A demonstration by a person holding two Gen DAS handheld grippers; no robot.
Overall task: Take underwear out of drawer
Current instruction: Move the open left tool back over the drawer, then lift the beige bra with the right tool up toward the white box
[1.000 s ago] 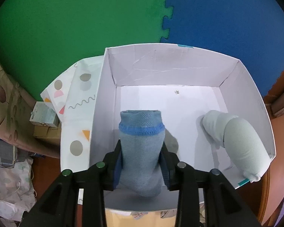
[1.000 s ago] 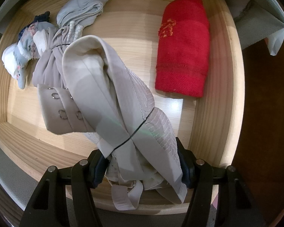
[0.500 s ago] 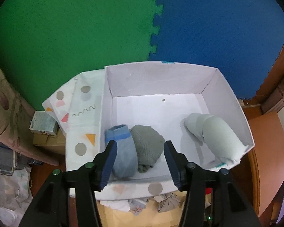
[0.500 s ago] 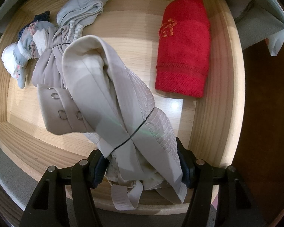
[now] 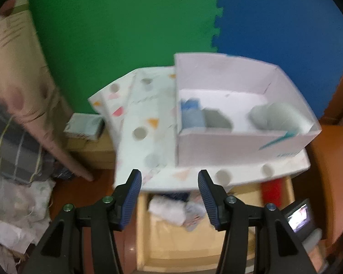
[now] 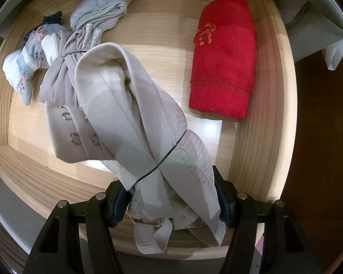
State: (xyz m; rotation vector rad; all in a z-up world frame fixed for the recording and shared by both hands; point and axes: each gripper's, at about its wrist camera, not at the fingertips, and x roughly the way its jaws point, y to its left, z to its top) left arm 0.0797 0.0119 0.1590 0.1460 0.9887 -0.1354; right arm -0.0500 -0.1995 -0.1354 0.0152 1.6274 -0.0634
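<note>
In the right wrist view, my right gripper [image 6: 171,203] is shut on a beige bra [image 6: 130,123] held above the wooden drawer [image 6: 267,118]. On the drawer floor lie a rolled red garment [image 6: 224,59], a grey garment [image 6: 103,6] and a pale floral piece [image 6: 22,68]. In the blurred left wrist view, my left gripper [image 5: 168,196] is open and empty, hanging over the drawer [image 5: 183,242] in front of the white box [image 5: 240,146]. Inside the box sit a blue roll [image 5: 191,114], a grey roll [image 5: 217,118] and a pale grey-green roll [image 5: 276,116].
The white box stands on a patterned white lid [image 5: 148,125]. Green [image 5: 125,22] and blue [image 5: 285,18] foam mats lie behind it. Bedding and cloth [image 5: 13,114] crowd the left. A small carton [image 5: 84,125] sits beside the lid. Brown furniture [image 5: 331,159] is at right.
My left gripper let go of the blue roll inside the box, opened, and drew back out over the drawer. The right gripper and the bra have not moved.
</note>
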